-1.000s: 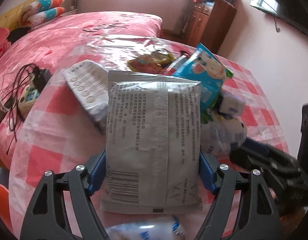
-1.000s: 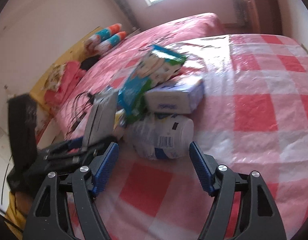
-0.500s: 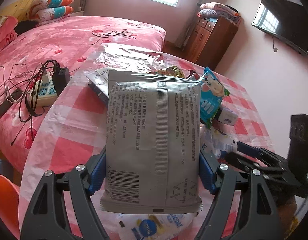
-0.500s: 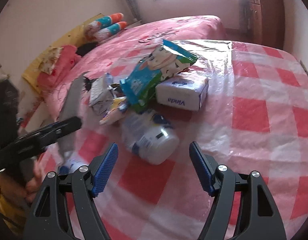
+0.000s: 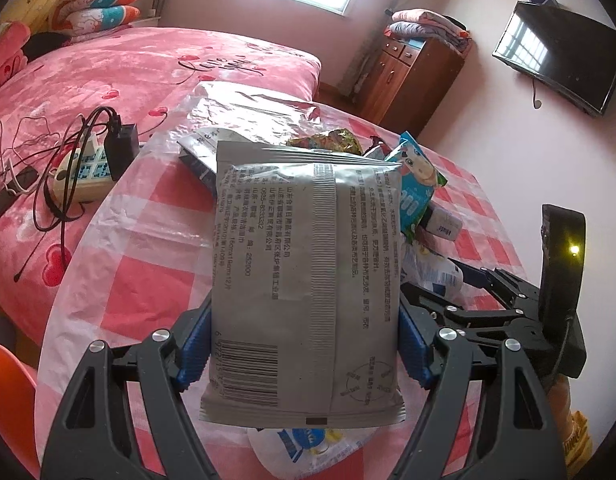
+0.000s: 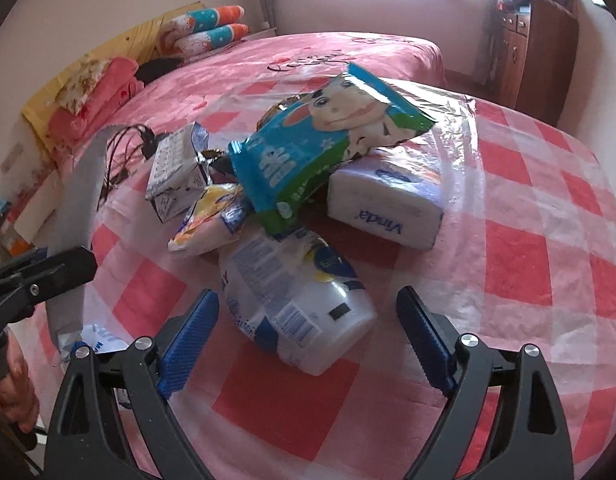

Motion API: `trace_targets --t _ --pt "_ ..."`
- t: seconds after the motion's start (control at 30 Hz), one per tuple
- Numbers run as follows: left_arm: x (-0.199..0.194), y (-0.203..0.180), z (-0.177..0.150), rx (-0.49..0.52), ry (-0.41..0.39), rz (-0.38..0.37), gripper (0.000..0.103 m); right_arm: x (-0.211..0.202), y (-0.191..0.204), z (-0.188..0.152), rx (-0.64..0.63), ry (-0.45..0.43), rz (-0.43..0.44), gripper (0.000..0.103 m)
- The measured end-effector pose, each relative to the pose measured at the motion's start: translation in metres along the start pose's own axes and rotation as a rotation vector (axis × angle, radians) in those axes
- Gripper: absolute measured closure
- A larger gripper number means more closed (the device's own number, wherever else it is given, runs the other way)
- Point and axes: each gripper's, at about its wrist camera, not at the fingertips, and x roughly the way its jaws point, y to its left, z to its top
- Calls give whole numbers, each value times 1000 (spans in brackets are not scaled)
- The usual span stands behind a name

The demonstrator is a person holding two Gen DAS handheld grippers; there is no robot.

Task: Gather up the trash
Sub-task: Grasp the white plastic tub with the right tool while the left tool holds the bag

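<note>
Left tongs (image 5: 304, 344) clamped on grey foil packet (image 5: 306, 280), pads pressed on both side edges, packet up off the table (image 5: 156, 280) w/ barcode end nearest the camera. Same grip as a sec ago, but swung away from the pile, so more of the bed (image 5: 108, 80) and the power strip (image 5: 82, 172) now showing past the table's left edge. Right tongs (image 6: 306, 340) just opened wider, nothing between the jaws yet, lined up on crumpled white plastic bottle (image 6: 296, 300) lying near the table's near edge. Closer to it than a sec ago. Rest of trash heaped mid-table behind it: blue cartoon pouch (image 6: 328, 140) leaning on tissue pack (image 6: 384, 204), small carton (image 6: 176, 168) left of those. Reads as: one piece bagged by left, bottle next for right; prob. just needs drop-in and squeeze.
</note>
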Motion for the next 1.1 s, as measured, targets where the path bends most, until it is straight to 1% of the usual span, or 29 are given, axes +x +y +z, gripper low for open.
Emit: trace_targets --t 0.07,0.13,0.17,0.27,0.5,0.53,0.6,0.9,1.1 --pt "-1 1 -2 3 2 0 25 1 7 -1 -30 7 -38 17" --pt "-2 3 -3 6 1 2 25 1 12 -3 -59 8 -69 28" --pt "-3 5 -4 5 1 2 25 0 15 -4 -70 8 -81 29" --pt "-6 8 -7 -3 0 3 25 -2 15 -7 -68 4 -82 31" --pt "-13 20 -16 -25 -5 10 25 -13 17 -22 -57 -5 -90 41" --pt "-14 22 -17 -25 -3 8 25 -15 18 -24 -53 -7 -91 45" --pt "-15 23 -20 -24 0 4 25 -21 18 -30 -45 -9 -92 47" --pt "-19 24 -29 -20 4 -19 25 -49 16 -51 -6 -44 -95 50" --pt "-22 24 -35 -21 7 -32 25 -69 21 -57 2 -76 -104 51"
